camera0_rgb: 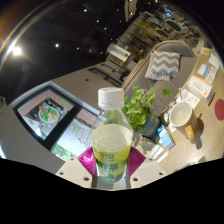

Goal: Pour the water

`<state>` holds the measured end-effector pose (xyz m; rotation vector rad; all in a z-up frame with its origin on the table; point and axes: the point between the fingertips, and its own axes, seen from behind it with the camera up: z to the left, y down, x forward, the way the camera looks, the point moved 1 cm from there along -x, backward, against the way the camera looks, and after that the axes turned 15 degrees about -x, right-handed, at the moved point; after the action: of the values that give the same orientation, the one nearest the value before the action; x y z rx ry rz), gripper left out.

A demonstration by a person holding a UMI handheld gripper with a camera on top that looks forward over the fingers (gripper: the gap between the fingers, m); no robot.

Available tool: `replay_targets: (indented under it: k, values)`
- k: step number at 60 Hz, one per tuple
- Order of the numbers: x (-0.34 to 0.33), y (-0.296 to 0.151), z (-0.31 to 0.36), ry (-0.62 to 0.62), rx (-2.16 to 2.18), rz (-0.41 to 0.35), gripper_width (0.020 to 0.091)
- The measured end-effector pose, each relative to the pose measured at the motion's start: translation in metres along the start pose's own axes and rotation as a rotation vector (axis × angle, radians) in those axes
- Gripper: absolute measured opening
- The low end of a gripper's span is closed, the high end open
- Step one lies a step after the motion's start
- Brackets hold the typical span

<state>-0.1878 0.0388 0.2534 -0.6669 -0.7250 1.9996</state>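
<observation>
The claw (112,165) is pinching a clear plastic bottle (111,140): both magenta pads (88,160) bear on its lower body, one on each side, with no gap visible. The bottle has a white cap (111,98), still on, and holds pale yellow-green liquid to about shoulder height. Its long axis stands upright, in line with the fingers' forward direction, cap pointing away from the claw.

The relation that governs the pour: a white cup (181,114) stands on the bench (85,85) beyond the fingers and off to the right of the bottle, well apart from it. I judge this the likely receiving vessel. It lies to the right of the bottle's axis, so the claw would have to carry rightward and forward, then roll the neck toward the cup.

Obstructions: a small potted plant (141,105) stands just behind and to the right of the bottle, between it and the cup; the foliage is near the bottle's shoulder and sits in the direct path. A red object (219,109) lies past the cup at the bench edge. To the left lie a printed picture of a food bowl (45,112) and printed sheets (78,130). Farther back sits a basket with a zigzag-patterned cloth (163,65).

Open room appears above the plant, less so beside it. The cap must come off before any liquid can leave.
</observation>
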Motion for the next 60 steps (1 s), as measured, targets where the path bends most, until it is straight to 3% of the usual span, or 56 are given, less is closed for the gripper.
replay_targets:
  k: [17,30,47,55,60]
  values:
    - [0.062,-0.041,-0.026,-0.15,0.708,-0.079,0.0371]
    - [0.081,-0.042,-0.066,-0.202,1.061,-0.104,0.037]
    - [0.077,-0.03,-0.072,-0.153,0.976,-0.04,0.0369]
    - [0.062,-0.038,-0.059,-0.11,0.692,0.01,0.037]
    - [0.042,-0.06,-0.052,-0.086,0.455,0.002,0.0371]
